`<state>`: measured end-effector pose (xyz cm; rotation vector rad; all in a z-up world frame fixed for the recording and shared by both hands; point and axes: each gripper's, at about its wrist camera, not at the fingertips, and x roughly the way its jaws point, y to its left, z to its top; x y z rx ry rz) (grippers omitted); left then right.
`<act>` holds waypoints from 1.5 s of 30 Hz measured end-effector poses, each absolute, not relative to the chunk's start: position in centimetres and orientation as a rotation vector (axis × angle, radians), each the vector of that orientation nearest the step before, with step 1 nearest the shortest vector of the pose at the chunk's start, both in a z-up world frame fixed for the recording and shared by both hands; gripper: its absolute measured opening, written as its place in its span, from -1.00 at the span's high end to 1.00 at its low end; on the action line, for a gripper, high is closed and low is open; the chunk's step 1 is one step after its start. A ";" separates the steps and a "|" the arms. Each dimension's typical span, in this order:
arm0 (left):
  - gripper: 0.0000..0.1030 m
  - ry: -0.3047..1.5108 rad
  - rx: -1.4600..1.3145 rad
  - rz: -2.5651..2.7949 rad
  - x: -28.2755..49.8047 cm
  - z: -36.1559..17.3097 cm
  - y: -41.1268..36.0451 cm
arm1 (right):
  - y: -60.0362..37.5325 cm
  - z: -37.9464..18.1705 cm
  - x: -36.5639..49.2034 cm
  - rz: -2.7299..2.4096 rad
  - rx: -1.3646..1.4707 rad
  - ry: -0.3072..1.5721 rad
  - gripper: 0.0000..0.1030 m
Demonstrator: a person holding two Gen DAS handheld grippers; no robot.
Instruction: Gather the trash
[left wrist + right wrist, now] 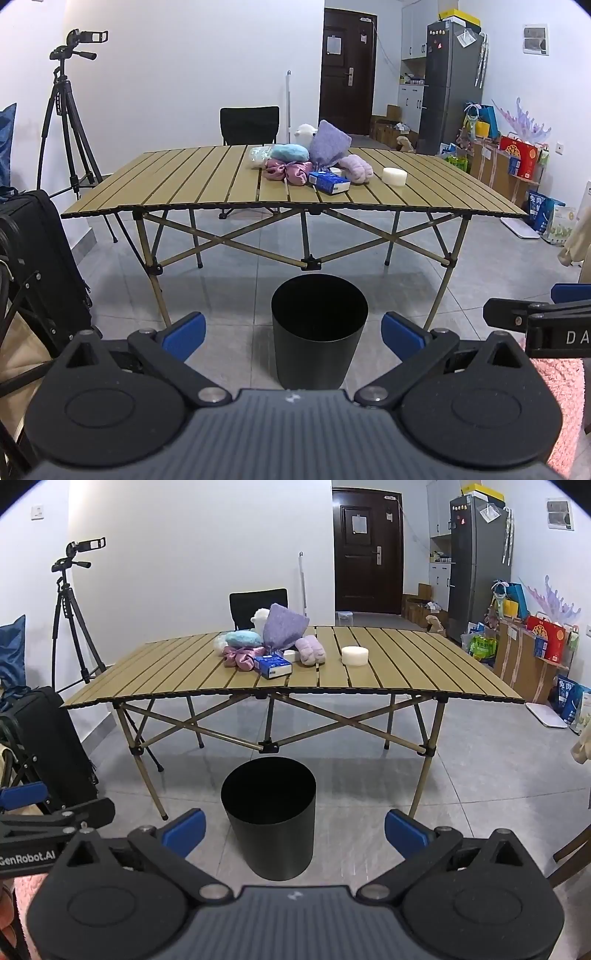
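We see the black trash bin (320,330) standing upright on the grey tiled floor (236,295) in the lower middle of both views, in front of the counter's near edge, its dark inside showing nothing we can make out. Above it, in the middle of the frame, the slatted folding counter (184,181) carries a cluster of things: a blue tissue box (328,182) at the front of the pile, a pink fabric bundle (288,171) touching it on the left, a pale lilac rolled cloth (356,168) just to its right, a light blue fuzzy item (290,152) and a purple pouch (328,142) behind, and something white and fluffy (304,133) at the back. A white round roll (394,176) sits apart to the right of the pile. At the bottom of the left wrist view our left gripper (293,334) is spread wide with nothing between its blue pads, and the bin shows in the gap; our right gripper (295,830) is spread wide and empty in the same way, and it also shows at the right edge of the left view. A black chair (249,125) stands behind the counter, a camera tripod (68,122) at upper left, a dark door (347,70) at upper middle, and a grey fridge (450,85) at upper right.
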<state>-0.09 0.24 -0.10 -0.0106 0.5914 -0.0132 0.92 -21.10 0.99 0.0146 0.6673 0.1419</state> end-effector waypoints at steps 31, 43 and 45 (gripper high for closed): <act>-1.00 0.575 -0.007 -0.014 -0.6 0.5 0.3 | -21.0 1.4 0.6 0.141 0.007 0.656 -1.00; -1.00 0.568 -0.007 -0.014 -0.8 0.6 0.3 | -21.0 1.6 0.6 0.140 0.006 0.651 -1.00; -1.00 0.567 -0.006 -0.014 -0.8 0.6 0.3 | -21.1 1.6 0.6 0.140 0.007 0.650 -1.00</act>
